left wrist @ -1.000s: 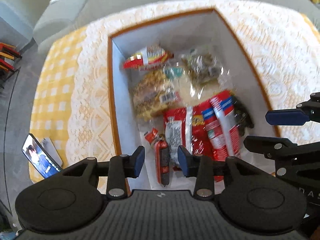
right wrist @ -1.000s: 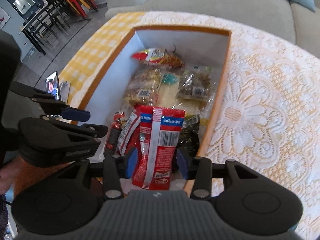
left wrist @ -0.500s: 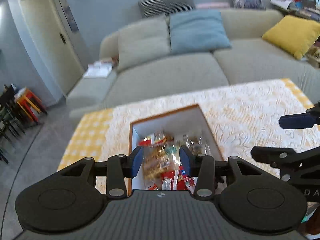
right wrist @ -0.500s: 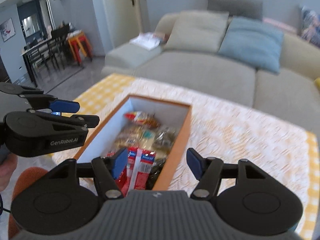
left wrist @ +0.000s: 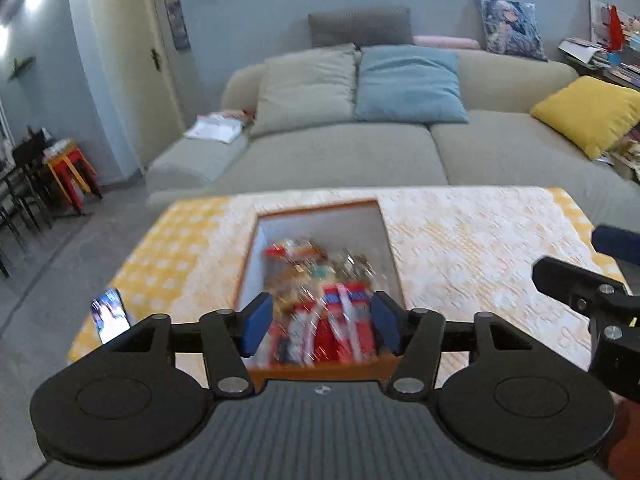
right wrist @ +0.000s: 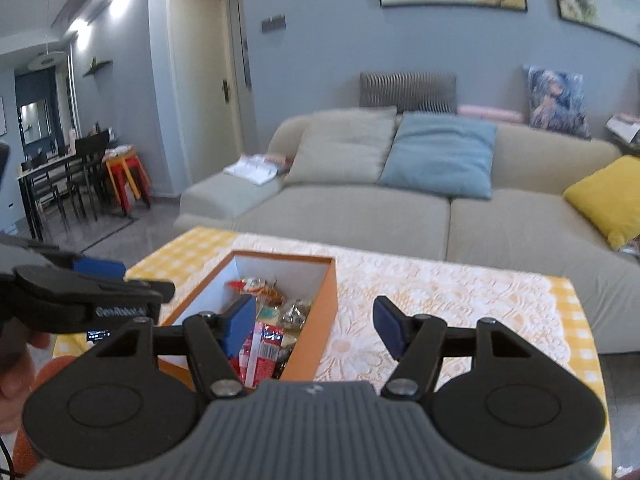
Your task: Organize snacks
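Observation:
An orange box (left wrist: 320, 209) (right wrist: 320, 312) with white inner walls sits on the lace-covered table and holds several snack packets (left wrist: 324, 300) (right wrist: 272, 320), red ones at the near end and clear bags further back. My left gripper (left wrist: 320, 322) hovers above the box's near end, its jaws opening, with nothing held between them. My right gripper (right wrist: 314, 328) is raised over the box's right wall and stands open and empty. Each gripper shows at the edge of the other's view.
A yellow checked cloth under white lace (left wrist: 480, 240) covers the table. A phone (left wrist: 110, 314) lies at its near left corner. A grey sofa (right wrist: 400, 208) with cushions stands behind, and chairs and stools (right wrist: 124, 176) are at the far left.
Both grippers have risen and tilted up from inside the box, so the sofa and room now show. The right gripper let go of the red packet. Both jaws have spread wider.

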{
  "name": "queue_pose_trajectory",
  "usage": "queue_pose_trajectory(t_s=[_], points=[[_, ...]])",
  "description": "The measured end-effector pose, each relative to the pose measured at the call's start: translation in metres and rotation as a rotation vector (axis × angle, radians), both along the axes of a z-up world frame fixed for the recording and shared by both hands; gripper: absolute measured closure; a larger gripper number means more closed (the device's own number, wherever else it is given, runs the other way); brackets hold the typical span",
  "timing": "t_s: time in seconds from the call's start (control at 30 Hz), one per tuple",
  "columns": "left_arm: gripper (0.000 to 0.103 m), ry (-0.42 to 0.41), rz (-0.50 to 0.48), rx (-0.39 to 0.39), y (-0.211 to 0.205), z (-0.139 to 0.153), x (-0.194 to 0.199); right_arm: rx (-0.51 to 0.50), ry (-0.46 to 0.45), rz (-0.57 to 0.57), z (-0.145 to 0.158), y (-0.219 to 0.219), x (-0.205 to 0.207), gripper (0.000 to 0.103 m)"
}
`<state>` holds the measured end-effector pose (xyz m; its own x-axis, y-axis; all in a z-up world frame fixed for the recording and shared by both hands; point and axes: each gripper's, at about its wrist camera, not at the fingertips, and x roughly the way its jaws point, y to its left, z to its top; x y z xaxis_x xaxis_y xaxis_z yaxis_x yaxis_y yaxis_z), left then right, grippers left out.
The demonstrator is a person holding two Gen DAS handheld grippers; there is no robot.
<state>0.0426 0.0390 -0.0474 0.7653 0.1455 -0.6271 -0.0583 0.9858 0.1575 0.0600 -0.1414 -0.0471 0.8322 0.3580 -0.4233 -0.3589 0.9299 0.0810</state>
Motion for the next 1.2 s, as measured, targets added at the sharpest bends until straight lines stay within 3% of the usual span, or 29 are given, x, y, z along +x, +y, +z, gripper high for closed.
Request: queue_pose_trajectory(t_s=[0.1,0.37,0.53,1.2], points=[[0.033,0.039,-0.003,-0.013,-0.004,-0.012,-0.003,-0.019,-0.001,0.001,-0.008,0.000,-0.011,0.039],[0.033,0.132,-0.003,-0.045,-0.006,-0.038,-0.003,-0.007,0.143,-0.023,-0.042,-0.009,-0.009,0.039],[0.033,0.170,-0.016,-0.048,-0.011,-0.049,-0.003,-0.013,0.171,-0.034,-0.050,-0.008,-0.008,0.039],[0.033,0.169,-0.034,-0.036,-0.015,-0.046,-0.003,-0.001,0.164,-0.047,-0.051,-0.011,-0.010,0.039]])
